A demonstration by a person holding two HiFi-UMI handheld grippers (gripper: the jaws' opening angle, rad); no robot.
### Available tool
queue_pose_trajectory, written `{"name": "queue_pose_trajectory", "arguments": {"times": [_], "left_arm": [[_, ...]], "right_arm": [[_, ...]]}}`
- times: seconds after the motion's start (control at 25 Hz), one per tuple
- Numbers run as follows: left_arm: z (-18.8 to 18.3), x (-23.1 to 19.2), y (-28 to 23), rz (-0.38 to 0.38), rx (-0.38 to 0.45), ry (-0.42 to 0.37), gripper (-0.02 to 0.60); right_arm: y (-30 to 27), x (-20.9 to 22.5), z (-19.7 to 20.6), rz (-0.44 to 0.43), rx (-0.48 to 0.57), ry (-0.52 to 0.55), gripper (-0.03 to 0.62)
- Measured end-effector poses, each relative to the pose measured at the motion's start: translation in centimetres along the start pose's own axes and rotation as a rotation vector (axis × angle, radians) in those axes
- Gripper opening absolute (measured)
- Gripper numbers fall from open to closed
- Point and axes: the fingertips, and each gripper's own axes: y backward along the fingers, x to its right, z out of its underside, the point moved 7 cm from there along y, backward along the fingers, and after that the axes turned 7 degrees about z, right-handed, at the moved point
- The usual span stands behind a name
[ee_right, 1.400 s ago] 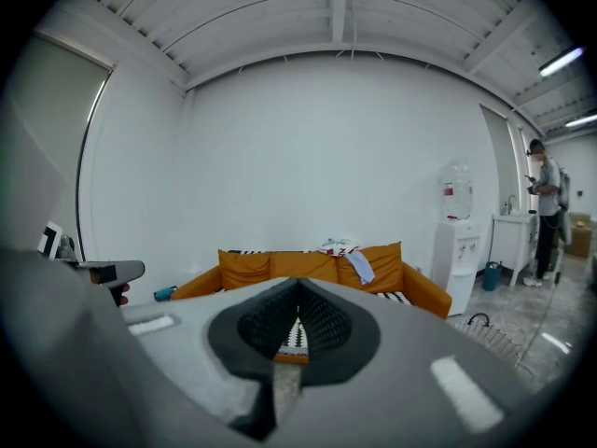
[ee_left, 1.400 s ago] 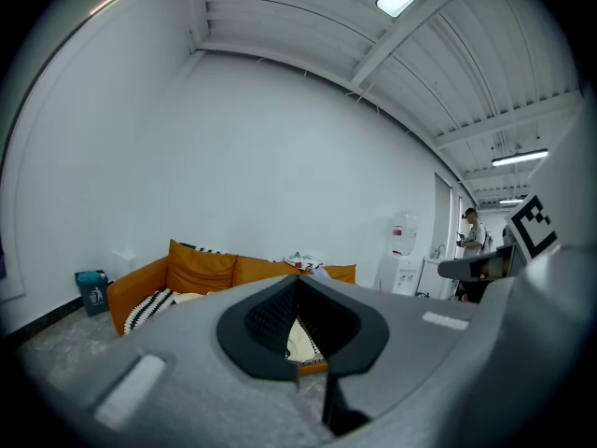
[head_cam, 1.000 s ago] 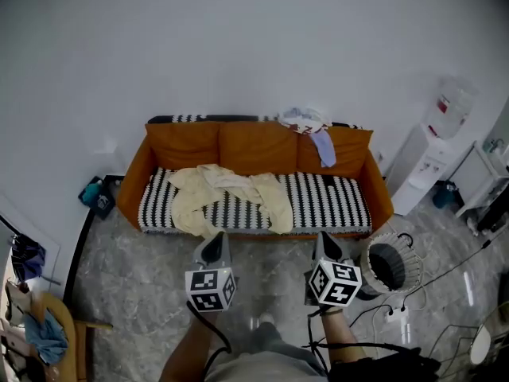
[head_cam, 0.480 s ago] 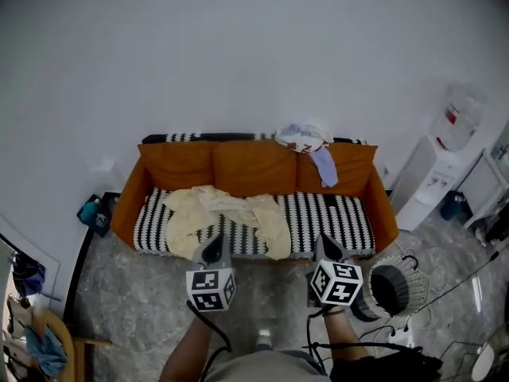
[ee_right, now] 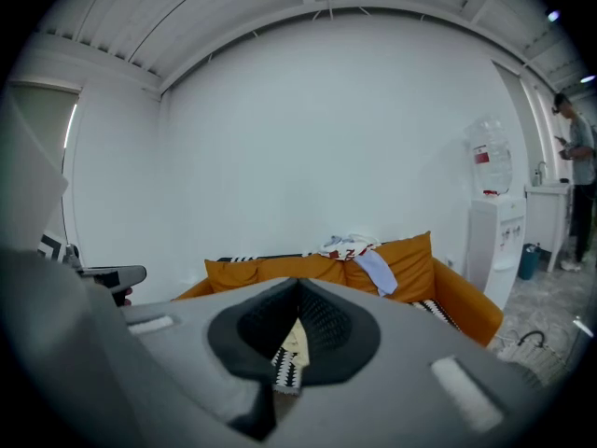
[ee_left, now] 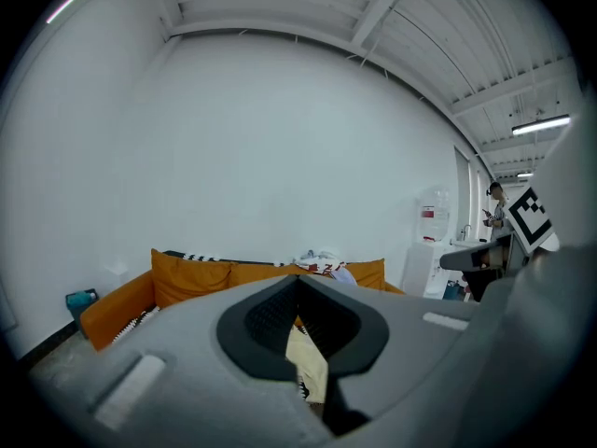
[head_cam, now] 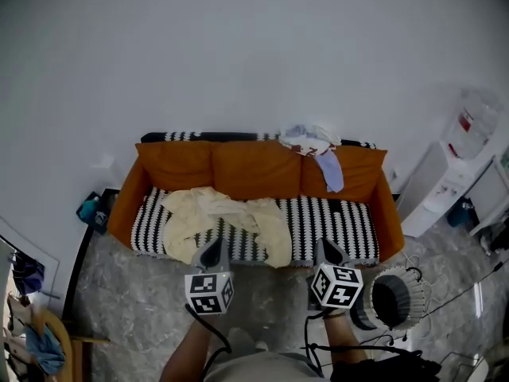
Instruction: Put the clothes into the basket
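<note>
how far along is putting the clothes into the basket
Done: nothing; the round woven basket shows no clothes inside. In hand: nothing; the left gripper and right gripper are shut and empty, short of the orange sofa. To do: the pale yellow garment on its seat and the white-and-blue clothes over its backrest.

Crumpled pale-yellow cloth garment (head_cam: 227, 223) lies spread on the striped sofa seat (head_cam: 338, 217). White-and-blue garments (head_cam: 318, 146) hang over its backrest. Round woven basket (head_cam: 415, 301) stands upright on the floor beside the sofa's right end.
</note>
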Motion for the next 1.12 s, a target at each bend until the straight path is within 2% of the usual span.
{"name": "queue_pose_trajectory", "arguments": {"times": [0.32, 0.48, 0.8, 1.12], "left_arm": [[0.2, -2.6, -5.5, 0.015, -0.008, 0.031, -0.006], [-0.9, -4.7, -9.5, 0.043, -0.013, 0.03, -0.006], [-6.0, -9.7, -18.2, 0.078, 0.026, 0.001, -0.006], [-7.0, -15.8, -24.9, 0.079, 0.024, 0.061, -0.006]], "right_arm": [[-5.3, 0.0, -0.2, 0.027, -0.023, 0.012, 0.003], [-8.6, -0.8, -2.6, 0.035, 0.009, -0.008, 0.003], [-16.7, -2.8, -7.6, 0.056, 0.046, -0.006, 0.003], [-24.3, -5.7, -10.4, 0.062, 0.021, 0.056, 0.003]]}}
